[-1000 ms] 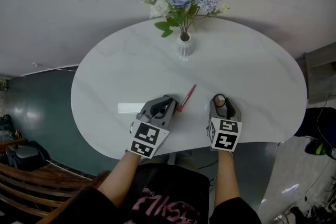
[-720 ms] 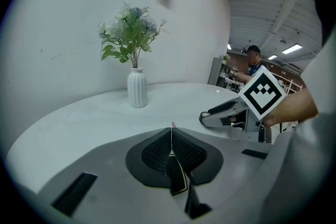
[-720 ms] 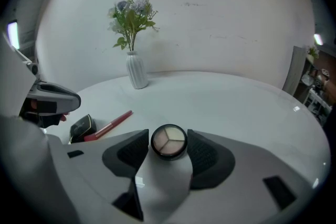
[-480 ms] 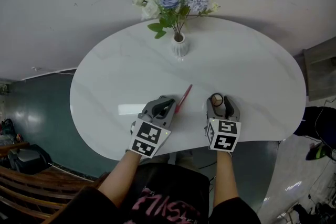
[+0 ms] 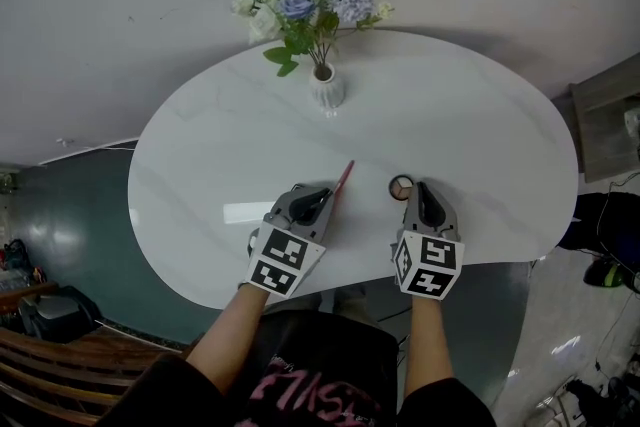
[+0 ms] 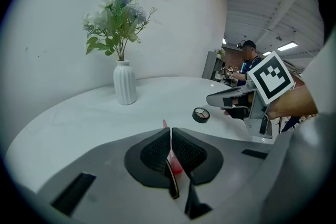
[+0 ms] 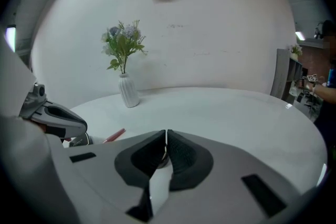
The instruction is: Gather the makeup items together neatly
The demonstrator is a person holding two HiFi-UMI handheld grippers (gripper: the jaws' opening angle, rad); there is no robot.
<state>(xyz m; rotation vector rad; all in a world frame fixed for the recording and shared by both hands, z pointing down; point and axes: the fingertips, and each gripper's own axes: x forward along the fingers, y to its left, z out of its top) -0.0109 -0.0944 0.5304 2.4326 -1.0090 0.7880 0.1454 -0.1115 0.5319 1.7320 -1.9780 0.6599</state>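
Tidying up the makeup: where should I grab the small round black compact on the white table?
Pinch the small round black compact across its rim, coming steeply down from above. It lies flat and low on the white table, so its short round wall is probably the only graspable part.

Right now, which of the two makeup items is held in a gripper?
The red pencil, clamped in the left gripper; the round compact lies unheld on the table.

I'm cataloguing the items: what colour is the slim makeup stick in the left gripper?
Red to pink; the makeup stick shows best in the head view.
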